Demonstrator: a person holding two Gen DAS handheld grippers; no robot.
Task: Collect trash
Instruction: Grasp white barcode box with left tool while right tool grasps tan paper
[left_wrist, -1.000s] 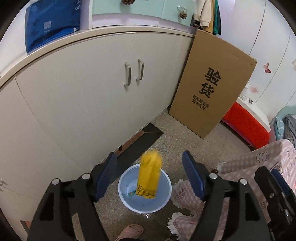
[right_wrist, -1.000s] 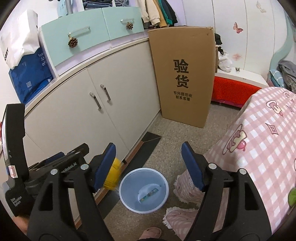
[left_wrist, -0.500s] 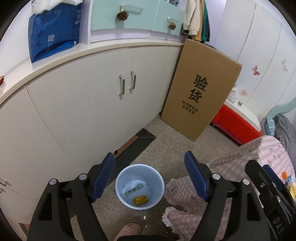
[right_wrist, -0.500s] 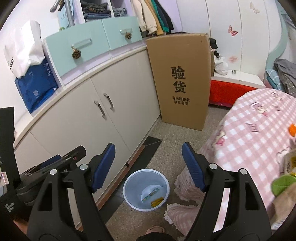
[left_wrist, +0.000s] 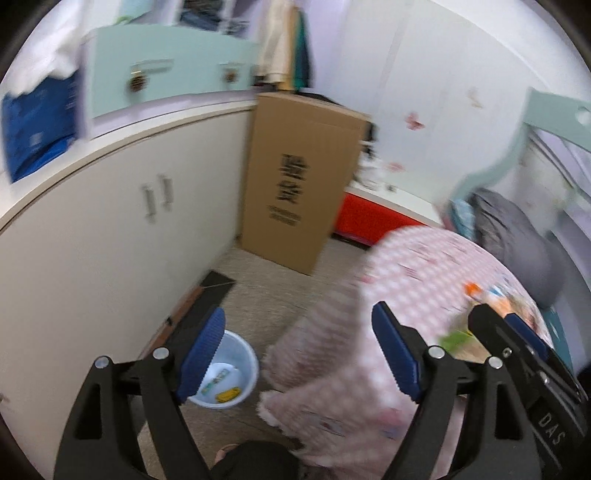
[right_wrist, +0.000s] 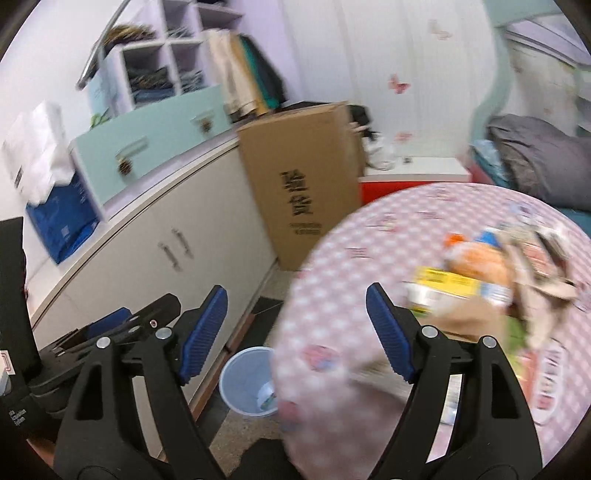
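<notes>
Blurring hides the trash pile (right_wrist: 491, 280) right of the spread, empty right gripper (right_wrist: 297, 332); left gripper (left_wrist: 297, 354) likewise spread, its finger covering part of the bin (left_wrist: 236, 373).

Table litter (right_wrist: 480, 280) blurred beyond telling.

— Pale blue round bin (left_wrist: 236, 363) on the speckled floor, upright, open-topped, close to the white cupboard base and just beside the hanging pink checked cloth.
— Inside?
— A small yellow piece (left_wrist: 227, 396) lying flat on the bottom, plus a long printed wrapper (left_wrist: 216, 378) leaning across the base.
— And up on the table?
— A loose heap of trash (right_wrist: 491, 280): yellow-labelled pack, something orange, crumpled brownish paper. Too blurred to sort further, possibly a green scrap at the near edge.
</notes>
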